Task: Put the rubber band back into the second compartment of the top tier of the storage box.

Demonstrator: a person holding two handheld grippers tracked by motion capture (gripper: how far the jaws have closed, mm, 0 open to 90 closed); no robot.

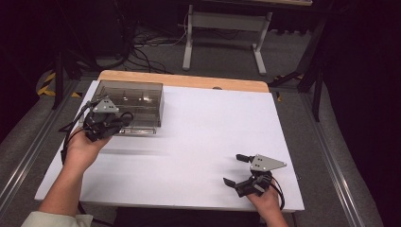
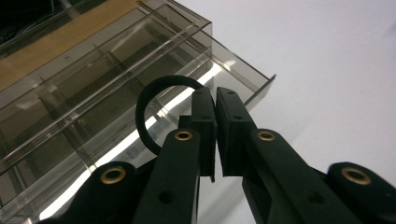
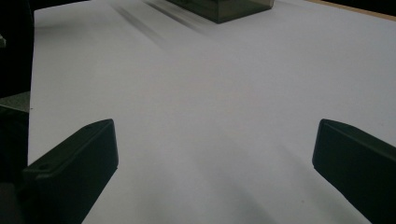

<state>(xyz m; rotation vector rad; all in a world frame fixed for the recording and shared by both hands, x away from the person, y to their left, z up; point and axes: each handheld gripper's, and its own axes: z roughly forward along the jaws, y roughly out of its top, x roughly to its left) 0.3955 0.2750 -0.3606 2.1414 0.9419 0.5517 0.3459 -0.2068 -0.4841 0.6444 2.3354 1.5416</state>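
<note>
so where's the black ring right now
The black ring is pinched in the left gripper, at the clear divided box on the table's far left; in the left gripper view it loops out left of the shut fingers.

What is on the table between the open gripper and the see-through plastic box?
Nothing. In the high view, only bare white table lies between the right gripper and the smoky clear plastic box. The right gripper view shows the same bare stretch.

The ring (image 2: 148, 100) is partly hidden behind the left tongs (image 2: 215, 105). The box (image 2: 93, 93) is cut off by the left gripper view's left edge; its contents cannot be told.
</note>
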